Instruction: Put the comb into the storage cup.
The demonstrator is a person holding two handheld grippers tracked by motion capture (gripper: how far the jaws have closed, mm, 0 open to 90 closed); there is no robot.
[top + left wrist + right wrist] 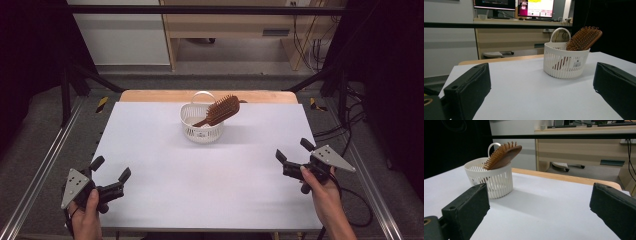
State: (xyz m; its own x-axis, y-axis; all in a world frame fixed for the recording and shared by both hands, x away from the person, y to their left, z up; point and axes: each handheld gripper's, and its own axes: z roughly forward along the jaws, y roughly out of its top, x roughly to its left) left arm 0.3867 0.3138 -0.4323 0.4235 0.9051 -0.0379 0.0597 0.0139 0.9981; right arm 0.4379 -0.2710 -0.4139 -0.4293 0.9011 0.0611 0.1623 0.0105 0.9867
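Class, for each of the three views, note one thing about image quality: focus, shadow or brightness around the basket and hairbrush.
High view: the white table is bright and evenly lit, its surroundings dark. Left gripper view: the basket and hairbrush are fairly sharp, while the near jaws are soft and the screens behind glare. Right gripper view: the basket casts a soft shadow to its right.

The basket (201, 125) wall hides your hairbrush (222, 110) handle's lower end; its label (577, 65) print is too small to read.
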